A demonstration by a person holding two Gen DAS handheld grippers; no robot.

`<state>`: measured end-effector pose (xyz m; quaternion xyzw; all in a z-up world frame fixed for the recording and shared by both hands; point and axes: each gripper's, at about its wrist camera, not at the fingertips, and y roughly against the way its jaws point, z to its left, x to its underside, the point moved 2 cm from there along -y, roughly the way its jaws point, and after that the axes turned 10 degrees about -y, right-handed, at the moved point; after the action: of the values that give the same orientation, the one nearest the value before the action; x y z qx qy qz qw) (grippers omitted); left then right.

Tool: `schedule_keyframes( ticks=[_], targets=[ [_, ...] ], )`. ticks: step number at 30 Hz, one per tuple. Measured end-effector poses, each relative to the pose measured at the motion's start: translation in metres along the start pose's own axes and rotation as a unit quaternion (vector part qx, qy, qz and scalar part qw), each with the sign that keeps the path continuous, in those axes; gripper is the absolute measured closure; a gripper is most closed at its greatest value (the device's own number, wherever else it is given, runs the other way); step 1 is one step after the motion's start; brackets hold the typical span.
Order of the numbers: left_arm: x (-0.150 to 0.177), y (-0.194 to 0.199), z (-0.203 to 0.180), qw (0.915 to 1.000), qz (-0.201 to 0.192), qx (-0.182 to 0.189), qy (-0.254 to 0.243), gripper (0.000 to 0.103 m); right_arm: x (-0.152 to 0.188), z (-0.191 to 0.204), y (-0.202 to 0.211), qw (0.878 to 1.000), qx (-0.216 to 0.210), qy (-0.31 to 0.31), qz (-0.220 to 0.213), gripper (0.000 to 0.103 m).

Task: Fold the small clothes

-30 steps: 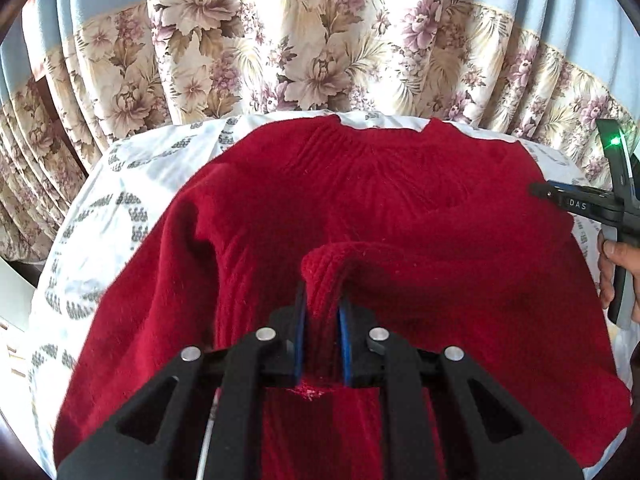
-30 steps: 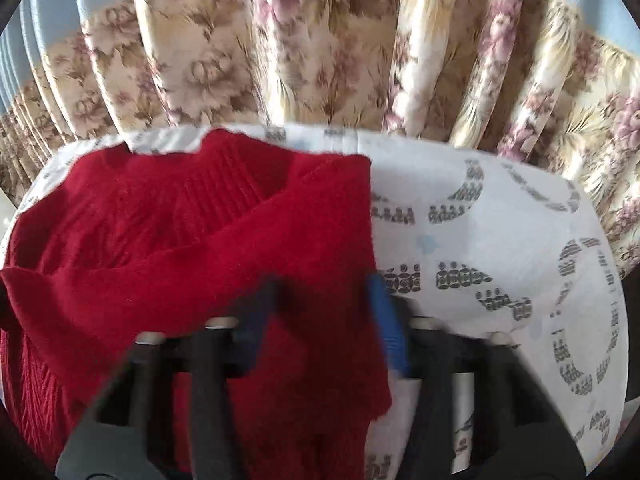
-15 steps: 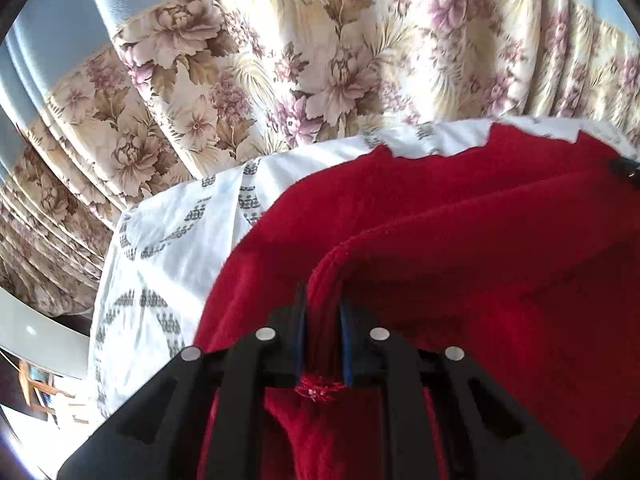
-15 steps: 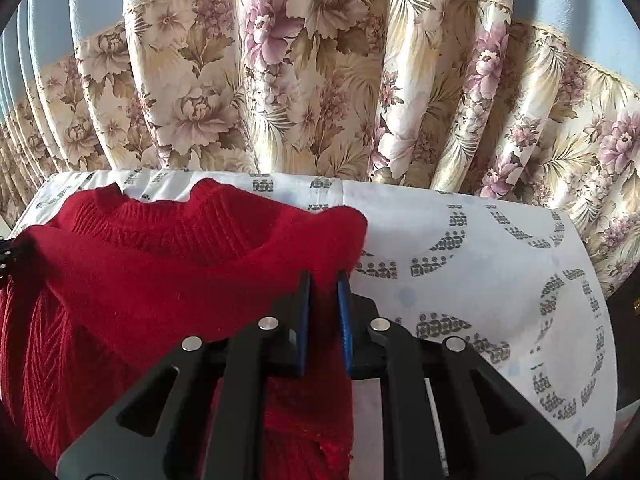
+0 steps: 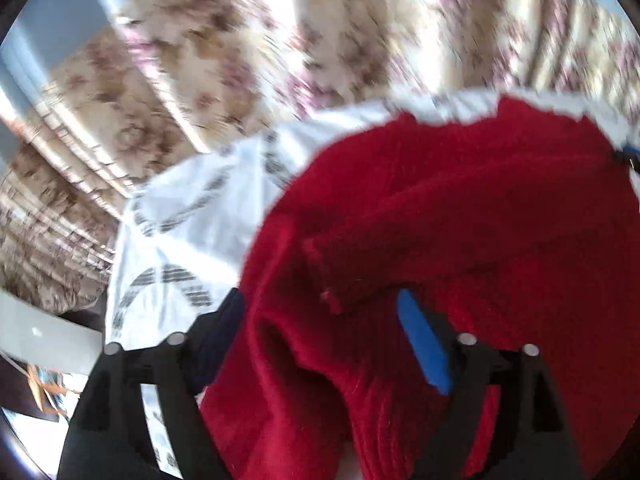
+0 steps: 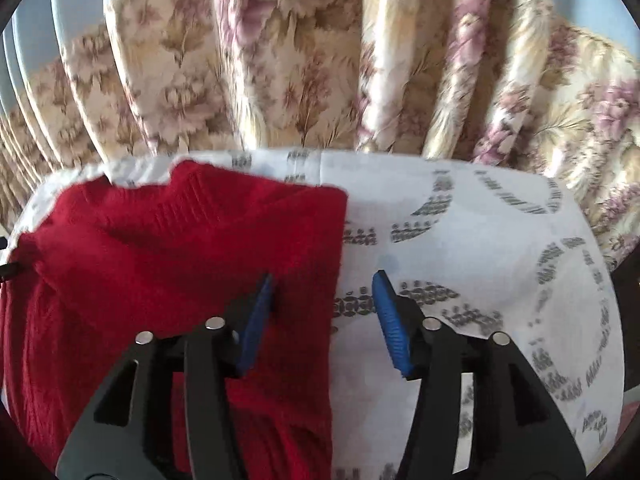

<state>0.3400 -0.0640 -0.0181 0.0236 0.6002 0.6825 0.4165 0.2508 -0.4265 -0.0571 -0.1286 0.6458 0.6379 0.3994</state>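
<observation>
A red knit sweater [image 5: 460,220] lies on a table covered with a white patterned cloth [image 5: 188,216]. My left gripper [image 5: 320,304] is open, its jaws wide apart on either side of a bunched fold of the sweater's left edge. The view is blurred. In the right wrist view the sweater [image 6: 180,248] lies at the left with its ribbed collar at the far side. My right gripper [image 6: 322,292] is open above the sweater's right edge, one pad over the red knit, the other over the white cloth [image 6: 460,248].
Floral curtains [image 6: 320,60] hang close behind the table's far edge. The table's right edge [image 6: 608,300] drops off at the right. The other gripper's tip shows at the sweater's far right [image 5: 626,156] in the left wrist view.
Both grippers were shut on the sweater half a second ago and have opened, letting the fabric go. The left view has swung and tilted left.
</observation>
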Motion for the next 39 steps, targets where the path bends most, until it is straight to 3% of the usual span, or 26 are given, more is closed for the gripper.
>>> schedule_keyframes(
  ticks=[4, 8, 11, 16, 19, 22, 25, 30, 34, 39],
  targets=[
    [0.017, 0.02, 0.012, 0.9968, -0.041, 0.017, 0.067, 0.018, 0.007, 0.007, 0.035, 0.999, -0.04, 0.0, -0.031, 0.03],
    [0.028, 0.03, 0.014, 0.9873, -0.072, 0.053, 0.131, 0.018, 0.017, 0.023, 0.044, 0.997, -0.07, 0.003, -0.024, 0.029],
    [0.03, 0.031, 0.008, 0.9839, -0.073, 0.066, 0.149, 0.018, 0.021, 0.034, 0.046, 0.997, -0.076, 0.001, -0.024, 0.029],
    [0.048, 0.051, 0.009, 0.9813, -0.096, 0.041, 0.162, 0.018, 0.036, 0.046, 0.061, 0.995, -0.092, 0.003, -0.029, 0.025],
    [0.068, 0.071, 0.005, 0.9816, -0.117, 0.005, 0.151, 0.018, 0.051, 0.053, 0.08, 0.995, -0.09, 0.022, -0.038, 0.022],
    [0.101, 0.089, 0.008, 0.9801, -0.124, -0.009, 0.155, 0.017, 0.072, 0.052, 0.108, 0.993, -0.094, 0.042, -0.059, 0.013],
    [0.142, 0.104, 0.016, 0.9809, -0.112, -0.035, 0.156, 0.017, 0.089, 0.044, 0.129, 0.99, -0.115, 0.038, -0.074, 0.011],
    [0.218, 0.124, 0.038, 0.9815, -0.063, -0.1, 0.151, 0.017, 0.104, 0.029, 0.135, 0.988, -0.13, 0.012, -0.081, 0.01],
    [0.276, 0.13, 0.058, 0.9737, -0.037, -0.096, 0.203, 0.017, 0.11, 0.018, 0.126, 0.988, -0.139, -0.02, -0.059, 0.01],
    [0.324, 0.129, 0.078, 0.9609, -0.039, -0.081, 0.262, 0.017, 0.109, 0.014, 0.14, 0.987, -0.142, -0.019, -0.079, 0.009]
  ],
)
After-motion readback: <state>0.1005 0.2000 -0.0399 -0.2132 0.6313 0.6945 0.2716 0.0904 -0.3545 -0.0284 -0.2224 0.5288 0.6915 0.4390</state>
